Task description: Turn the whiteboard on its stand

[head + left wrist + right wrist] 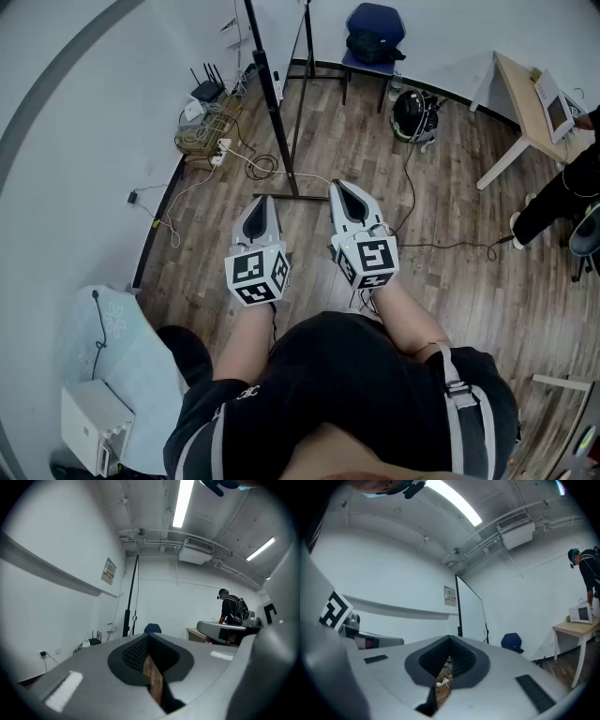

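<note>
The whiteboard (471, 615) stands on a black stand (281, 141) ahead of me; its panel shows nearly edge-on in the right gripper view and only as a dark upright post (131, 599) in the left gripper view. My left gripper (262, 206) and right gripper (349, 193) are held side by side over the wooden floor, short of the stand's foot and touching nothing. Both point towards the stand. Each has its jaws together with nothing between them, as seen at the left gripper (148, 637) and the right gripper (450, 640).
A router and a tangle of cables (206, 127) lie by the left wall. A blue chair (373, 33) with a black bag stands at the back, a dark helmet-like object (413, 114) on the floor, a wooden table (527, 98) and a person (567, 192) at the right.
</note>
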Demonstrator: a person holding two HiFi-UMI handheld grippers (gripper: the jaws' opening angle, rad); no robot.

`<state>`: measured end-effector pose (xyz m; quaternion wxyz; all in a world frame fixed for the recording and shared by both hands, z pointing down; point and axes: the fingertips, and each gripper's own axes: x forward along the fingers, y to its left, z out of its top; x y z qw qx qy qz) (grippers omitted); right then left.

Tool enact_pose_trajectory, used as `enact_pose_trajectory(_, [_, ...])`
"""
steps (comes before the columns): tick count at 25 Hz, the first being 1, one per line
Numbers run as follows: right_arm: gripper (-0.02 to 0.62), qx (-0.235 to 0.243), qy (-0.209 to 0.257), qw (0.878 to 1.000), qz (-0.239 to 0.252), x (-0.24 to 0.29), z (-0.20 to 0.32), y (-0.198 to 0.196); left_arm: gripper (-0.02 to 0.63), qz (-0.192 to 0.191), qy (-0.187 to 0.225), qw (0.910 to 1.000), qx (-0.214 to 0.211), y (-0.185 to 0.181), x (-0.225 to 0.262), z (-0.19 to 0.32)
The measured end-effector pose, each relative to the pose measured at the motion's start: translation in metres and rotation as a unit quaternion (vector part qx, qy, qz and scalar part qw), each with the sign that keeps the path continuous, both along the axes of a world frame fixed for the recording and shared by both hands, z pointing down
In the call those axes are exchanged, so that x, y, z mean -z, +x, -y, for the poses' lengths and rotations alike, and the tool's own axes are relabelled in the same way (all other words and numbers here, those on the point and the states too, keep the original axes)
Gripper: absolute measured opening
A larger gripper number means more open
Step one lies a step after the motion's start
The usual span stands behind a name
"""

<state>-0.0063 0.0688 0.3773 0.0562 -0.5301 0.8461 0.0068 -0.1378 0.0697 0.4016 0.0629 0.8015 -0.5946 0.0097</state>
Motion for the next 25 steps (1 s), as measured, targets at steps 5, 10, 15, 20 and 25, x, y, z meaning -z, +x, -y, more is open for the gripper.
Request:
enact_pose_trajectory(5, [0.005, 0.005, 0.001, 1.000, 0.011, 0.000, -0.006, 0.010, 0.009, 0.004, 0.006, 1.0000, 0.003, 0.011, 0.005, -0.008])
enact_pose_trajectory(10, [0.005, 0.016, -0.008, 1.000, 0.022, -0.007, -0.010, 0.019, 0.009, 0.002, 0.003, 0.9999, 0.014, 0.019, 0.002, -0.015])
enact_pose_trajectory(15, [0.005, 0.036, -0.011, 0.999, 0.019, -0.011, -0.014, 0.026, 0.009, -0.006, -0.005, 0.9998, 0.017, 0.032, -0.004, -0.016])
enact_pose_trajectory(20, [0.005, 0.047, -0.017, 0.999, 0.014, -0.016, -0.012, 0.045, 0.009, -0.013, -0.014, 0.9996, 0.021, 0.054, -0.012, -0.015])
enact_pose_trajectory(25, [0.005, 0.066, -0.018, 0.998, 0.006, -0.022, -0.009, 0.059, 0.009, -0.013, -0.013, 0.9992, 0.034, 0.071, -0.017, -0.014])
